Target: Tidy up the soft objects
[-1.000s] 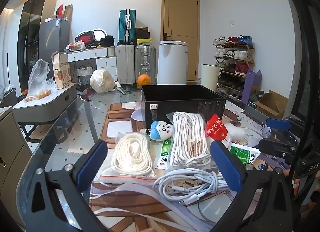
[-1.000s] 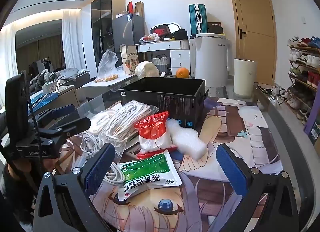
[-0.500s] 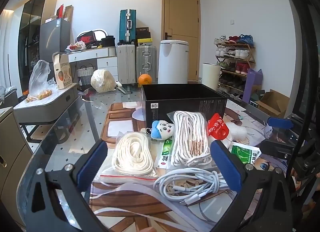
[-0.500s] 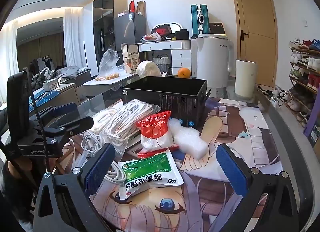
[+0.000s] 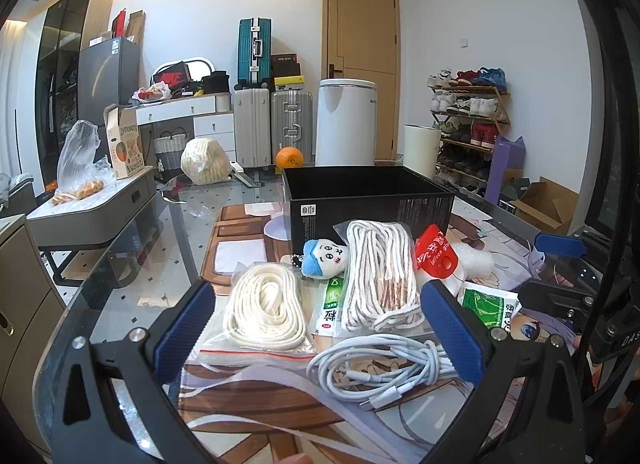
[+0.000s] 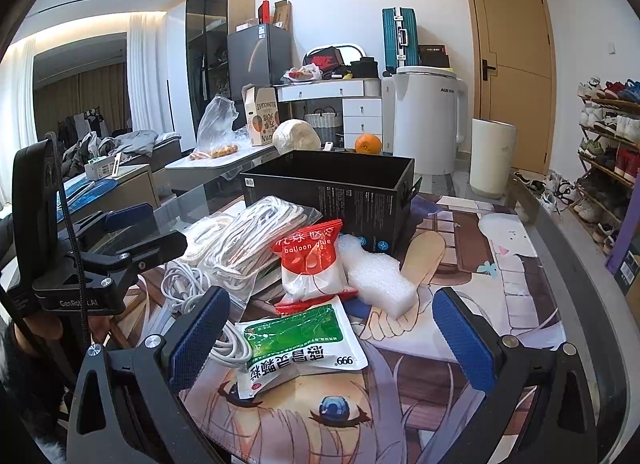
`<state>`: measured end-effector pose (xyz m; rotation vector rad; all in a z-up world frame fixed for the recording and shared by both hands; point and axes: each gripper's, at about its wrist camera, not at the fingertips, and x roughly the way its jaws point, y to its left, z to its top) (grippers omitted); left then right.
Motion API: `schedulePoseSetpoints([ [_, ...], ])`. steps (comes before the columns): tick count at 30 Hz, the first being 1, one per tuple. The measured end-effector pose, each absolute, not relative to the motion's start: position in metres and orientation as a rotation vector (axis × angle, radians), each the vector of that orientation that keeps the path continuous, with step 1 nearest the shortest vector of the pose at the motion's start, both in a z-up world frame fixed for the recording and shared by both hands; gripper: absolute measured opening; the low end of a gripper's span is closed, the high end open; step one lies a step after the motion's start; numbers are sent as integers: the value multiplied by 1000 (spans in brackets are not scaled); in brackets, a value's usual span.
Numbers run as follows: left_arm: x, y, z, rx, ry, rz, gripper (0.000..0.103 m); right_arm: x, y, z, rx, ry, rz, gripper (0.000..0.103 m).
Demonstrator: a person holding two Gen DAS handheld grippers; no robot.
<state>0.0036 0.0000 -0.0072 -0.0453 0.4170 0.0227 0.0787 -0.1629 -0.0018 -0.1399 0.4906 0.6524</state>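
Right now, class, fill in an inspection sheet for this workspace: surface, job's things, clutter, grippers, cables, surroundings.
Surface: glass table with a cartoon mat.
Job's things: open black box; bagged rope, plush doll, foam block and packets lie in front of it.
Clutter: orange behind the box.
Grippers: left gripper and right gripper open, holding nothing.
Cables: white cable coil.
Surroundings: suitcases, shoe rack, door.
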Motion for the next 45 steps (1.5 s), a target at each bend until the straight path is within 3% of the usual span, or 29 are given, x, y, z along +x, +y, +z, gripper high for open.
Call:
schedulePoseSetpoints([
  [45, 1, 1, -8, -19, 426, 25, 103, 81, -164, -1, -144, 502, 641, 103],
])
